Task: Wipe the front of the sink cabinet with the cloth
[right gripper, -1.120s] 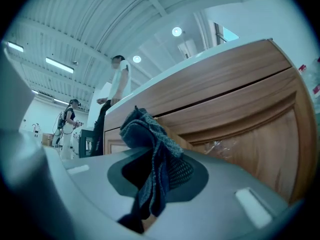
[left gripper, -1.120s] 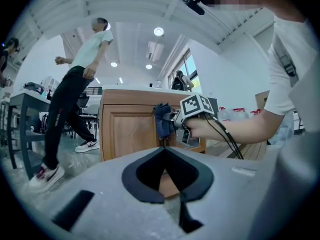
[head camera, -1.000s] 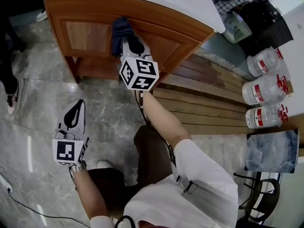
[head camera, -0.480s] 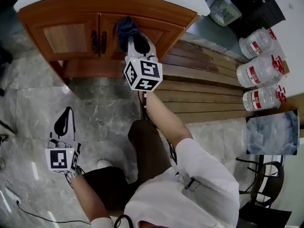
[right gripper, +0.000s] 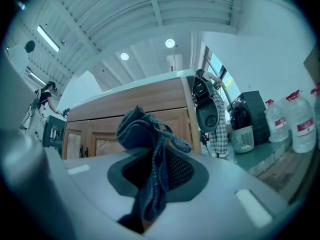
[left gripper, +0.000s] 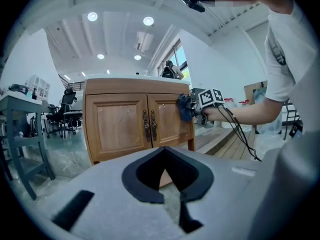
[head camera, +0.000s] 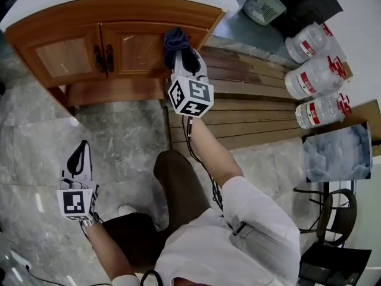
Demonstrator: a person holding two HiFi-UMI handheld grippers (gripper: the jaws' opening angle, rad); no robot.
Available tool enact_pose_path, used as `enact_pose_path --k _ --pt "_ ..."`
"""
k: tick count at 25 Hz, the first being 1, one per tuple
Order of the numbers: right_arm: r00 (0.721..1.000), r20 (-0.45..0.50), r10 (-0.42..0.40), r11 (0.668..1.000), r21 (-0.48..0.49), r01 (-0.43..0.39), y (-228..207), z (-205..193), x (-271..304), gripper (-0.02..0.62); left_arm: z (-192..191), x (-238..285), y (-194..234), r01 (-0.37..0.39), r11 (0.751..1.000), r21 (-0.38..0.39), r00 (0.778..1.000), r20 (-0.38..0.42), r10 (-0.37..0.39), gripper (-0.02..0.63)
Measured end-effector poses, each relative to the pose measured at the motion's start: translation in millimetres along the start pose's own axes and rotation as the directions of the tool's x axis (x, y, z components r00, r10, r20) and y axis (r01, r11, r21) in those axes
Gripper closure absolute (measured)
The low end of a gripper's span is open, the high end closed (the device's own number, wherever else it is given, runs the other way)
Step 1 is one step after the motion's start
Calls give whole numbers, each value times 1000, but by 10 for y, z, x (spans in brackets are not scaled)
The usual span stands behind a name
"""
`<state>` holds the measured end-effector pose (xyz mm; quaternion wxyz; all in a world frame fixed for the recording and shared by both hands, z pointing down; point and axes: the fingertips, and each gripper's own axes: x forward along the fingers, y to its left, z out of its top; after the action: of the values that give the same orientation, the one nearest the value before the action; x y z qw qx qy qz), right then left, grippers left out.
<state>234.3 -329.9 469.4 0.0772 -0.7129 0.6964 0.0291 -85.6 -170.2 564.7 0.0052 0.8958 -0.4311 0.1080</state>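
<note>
The wooden sink cabinet (head camera: 71, 52) with a white top fills the upper left of the head view. A dark blue cloth (head camera: 175, 40) is pressed on its right door, near the right edge. My right gripper (head camera: 181, 55) is shut on that cloth; in the right gripper view the cloth (right gripper: 145, 134) hangs bunched between the jaws of my right gripper (right gripper: 150, 156). My left gripper (head camera: 78, 154) hangs low over the marble floor, shut and holding nothing. The left gripper view shows the cabinet (left gripper: 120, 124) with the cloth (left gripper: 185, 106) ahead of my left gripper (left gripper: 165, 156).
A wooden slat platform (head camera: 256, 109) lies right of the cabinet, with three large water bottles (head camera: 312, 73) beyond it. A bin (head camera: 262, 5) stands at the top right and a chair (head camera: 333, 219) at the lower right. Desks and chairs (left gripper: 20, 129) stand left of the cabinet.
My right gripper has slid the cloth rightward across the cabinet's right door, away from the handles. The left gripper has stayed low over the floor.
</note>
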Motion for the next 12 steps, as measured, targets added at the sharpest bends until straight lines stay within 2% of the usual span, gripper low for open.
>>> enact_pose_path --k 4,8,12 --pt "999 12 -37 999 17 36 -265 45 -116 520 -80 22 -16 3 1000 -4 1000 -20 -3 604" --pt "994 30 -109 993 40 108 -577 65 -231 522 -114 32 -24 5 1000 -8 999 -32 -5 604" --pt "993 26 -112 993 37 111 -666 59 -222 523 -118 56 -83 20 1000 10 999 -41 -19 604"
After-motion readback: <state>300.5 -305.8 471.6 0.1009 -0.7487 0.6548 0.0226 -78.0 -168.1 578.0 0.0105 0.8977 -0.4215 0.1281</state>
